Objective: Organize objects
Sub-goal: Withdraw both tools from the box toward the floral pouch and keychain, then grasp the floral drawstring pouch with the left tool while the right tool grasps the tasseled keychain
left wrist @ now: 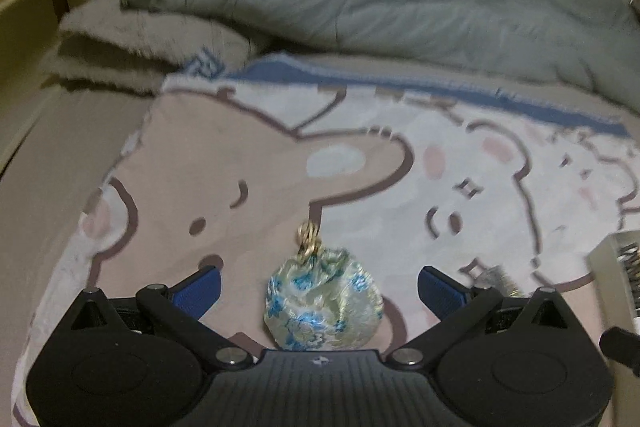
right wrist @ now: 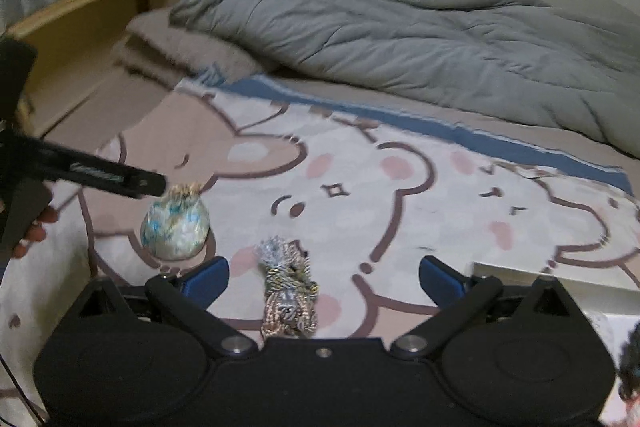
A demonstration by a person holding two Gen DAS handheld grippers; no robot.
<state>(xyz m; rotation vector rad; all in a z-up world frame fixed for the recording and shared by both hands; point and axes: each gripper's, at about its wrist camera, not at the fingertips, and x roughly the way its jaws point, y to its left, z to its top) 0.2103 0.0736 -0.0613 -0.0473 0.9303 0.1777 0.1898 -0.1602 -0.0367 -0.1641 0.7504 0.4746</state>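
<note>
Two hand-held grippers are hovering over the bear blanket [left wrist: 240,155]; left hand-held gripper [left wrist: 319,289] gaping wide around the floral pouch [left wrist: 323,307], not touching; right hand-held gripper [right wrist: 324,281] also spread, braided cord bundle [right wrist: 289,291] lying between its fingers, just right of the pouch.

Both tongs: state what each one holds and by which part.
Nothing is held. The left tongs stand open around the floral pouch, pads clear of it. The right tongs stand open over the cord bundle.
</note>
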